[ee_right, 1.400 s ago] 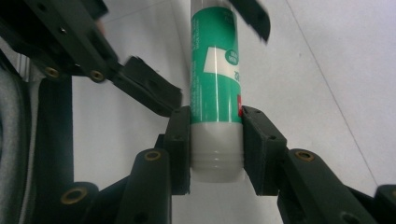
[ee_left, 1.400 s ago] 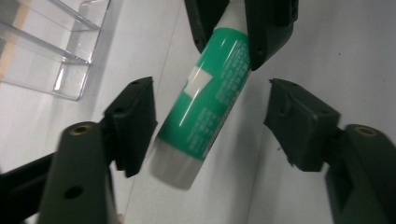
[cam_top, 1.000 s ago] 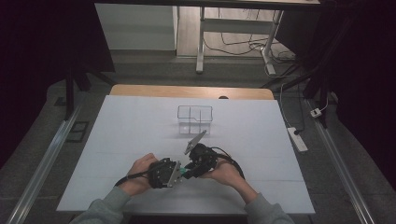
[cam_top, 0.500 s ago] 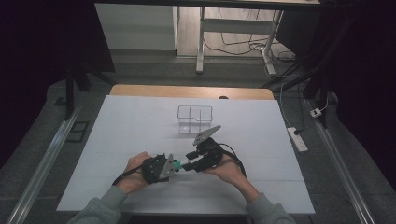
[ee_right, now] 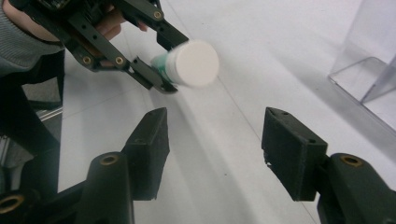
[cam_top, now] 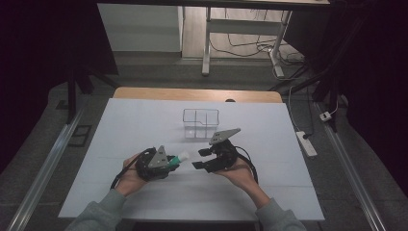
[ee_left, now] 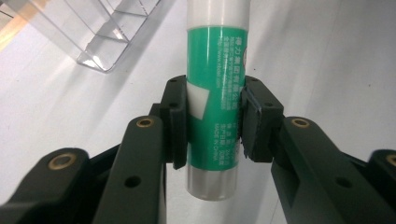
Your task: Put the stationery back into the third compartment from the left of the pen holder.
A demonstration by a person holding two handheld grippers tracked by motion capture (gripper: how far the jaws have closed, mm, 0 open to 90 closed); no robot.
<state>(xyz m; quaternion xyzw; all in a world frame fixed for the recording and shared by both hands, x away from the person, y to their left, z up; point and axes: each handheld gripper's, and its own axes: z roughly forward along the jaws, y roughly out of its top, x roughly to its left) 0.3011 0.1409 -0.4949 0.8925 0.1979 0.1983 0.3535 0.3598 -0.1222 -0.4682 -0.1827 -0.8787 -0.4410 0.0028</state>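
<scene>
Your claws have drawn apart: the left claw (cam_top: 174,160) keeps pinching the glue stick (ee_left: 215,88), the right claw (ee_right: 212,149) spread empty, likely mid-handover.

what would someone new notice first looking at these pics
Likely the green-and-white glue stick clamped crosswise in the left gripper near the front of the white table, its white cap pointing at the right gripper, whose jaws stand open beside it. Behind them stands an empty clear divided box.
</scene>
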